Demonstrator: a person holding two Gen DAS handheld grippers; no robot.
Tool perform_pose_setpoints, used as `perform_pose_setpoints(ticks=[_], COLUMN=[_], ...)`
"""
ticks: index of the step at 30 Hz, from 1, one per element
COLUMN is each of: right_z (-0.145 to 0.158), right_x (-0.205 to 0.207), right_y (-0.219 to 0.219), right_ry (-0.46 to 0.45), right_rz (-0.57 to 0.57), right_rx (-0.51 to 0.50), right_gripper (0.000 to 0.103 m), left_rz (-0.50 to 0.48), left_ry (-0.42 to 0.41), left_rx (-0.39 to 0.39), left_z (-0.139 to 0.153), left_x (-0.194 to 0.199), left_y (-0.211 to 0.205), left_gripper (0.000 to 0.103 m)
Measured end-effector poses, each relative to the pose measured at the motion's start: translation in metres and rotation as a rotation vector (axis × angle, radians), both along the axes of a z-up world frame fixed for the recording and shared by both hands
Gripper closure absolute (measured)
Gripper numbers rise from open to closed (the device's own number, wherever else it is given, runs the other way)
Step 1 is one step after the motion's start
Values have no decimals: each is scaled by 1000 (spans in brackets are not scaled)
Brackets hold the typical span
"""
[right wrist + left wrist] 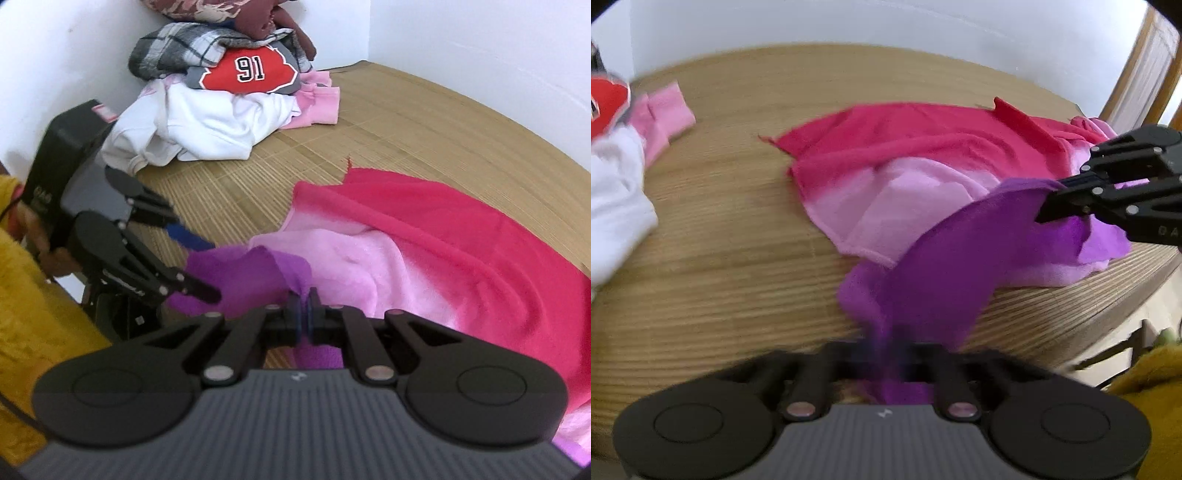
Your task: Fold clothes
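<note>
Looking down the left wrist camera first: the left gripper (886, 354) has its jaws pressed together on the purple end of the garment (934, 266), and the cloth rises straight out from between the blurred fingertips. This garment fades from purple through pale pink into deep pink-red, and most of it lies rumpled on the woven mat (720, 229), towards the right. Over at the right edge, the right gripper (1043, 201) comes in from the side, jaws closed, pinching another bit of that same purple hem and holding it clear of the mat. Far left, a pile of clothes (617, 199) sits well apart from the garment: white fabric, a pink piece, a flash of red. A mustard-yellow sleeve (1145, 417) shows at the bottom right corner.

Now the right wrist camera: the right gripper (304, 306) clamps a thin fold of purple cloth between its blue pads (293, 314), jaws nearly touching. The garment (424, 258) spreads away to the right across the mat (406, 122), pink in the middle, red beyond. To the left, the left gripper (207, 269) reaches in with purple fabric bunched between its fingers; whether they press on the cloth cannot be told from this angle. The yellow sleeve (33, 314) fills the lower left. Back in the corner against the white wall (55, 55), the pile (221, 96) stacks up: white at the bottom, a red piece marked 91 (251, 70), plaid above.
</note>
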State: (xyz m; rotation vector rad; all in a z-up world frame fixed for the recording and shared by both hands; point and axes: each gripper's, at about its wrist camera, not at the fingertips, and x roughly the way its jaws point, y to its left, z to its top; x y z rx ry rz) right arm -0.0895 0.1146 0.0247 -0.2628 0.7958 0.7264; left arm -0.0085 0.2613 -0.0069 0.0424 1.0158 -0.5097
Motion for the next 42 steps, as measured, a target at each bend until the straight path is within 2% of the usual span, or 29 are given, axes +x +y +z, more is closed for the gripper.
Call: perform_pose_setpoints(ticks=[2, 4, 7, 11, 14, 19, 21, 25, 27, 29, 30, 32, 35, 38, 40, 42], right_z=[2, 2, -6, -31, -45, -63, -68, -70, -73, -73, -67, -54, -14, 19, 23, 13], right_x=[-1, -12, -39, -63, -73, -66, -57, -31, -16, -3, -3, -8, -47, -75, -61, -19], right_y=[-5, -20, -56, -104, -126, -138, -144, -163, -174, -184, -186, -188, -180, -187, -201, -214], right_ry=[18, 22, -6, 23, 25, -36, -53, -76, -66, -8, 6, 25, 31, 33, 42, 74], right_rz=[-35, -93, -213, -370, -426, -482, -511, -590, -634, -651, -657, -670, -573, -534, -577, -635], right_rx=[-22, -45, -139, -358, -453, -508, -500, -421, -359, -253, -220, -160, -111, -174, -189, -179], right_gripper=[90, 65, 48, 48, 48, 48, 47, 34, 36, 66, 101, 97, 98, 98, 98, 98], left_rz=[48, 97, 168, 207, 224, 220, 221, 240, 250, 262, 268, 283, 307, 344, 343, 322], left_ry=[-37, -78, -133, -201, -240, -296, -312, -325, -338, -337, -337, -338, -321, -263, -215, -182], left_rx=[-27, -53, -118, -176, -209, -213, -207, -231, -225, -225, -224, -211, -175, -175, -189, -174], left_z=[11, 24, 52, 83, 102, 126, 132, 137, 138, 136, 137, 139, 145, 143, 131, 115], left_x=[-3, -6, -2, 9, 15, 17, 16, 14, 14, 15, 15, 12, 7, 16, 42, 84], left_y=[7, 16, 38, 53, 54, 55, 55, 60, 59, 58, 58, 59, 64, 66, 59, 44], left_gripper=[99, 99, 99, 99, 99, 99, 99, 99, 99, 99, 99, 99, 99, 99, 99, 99])
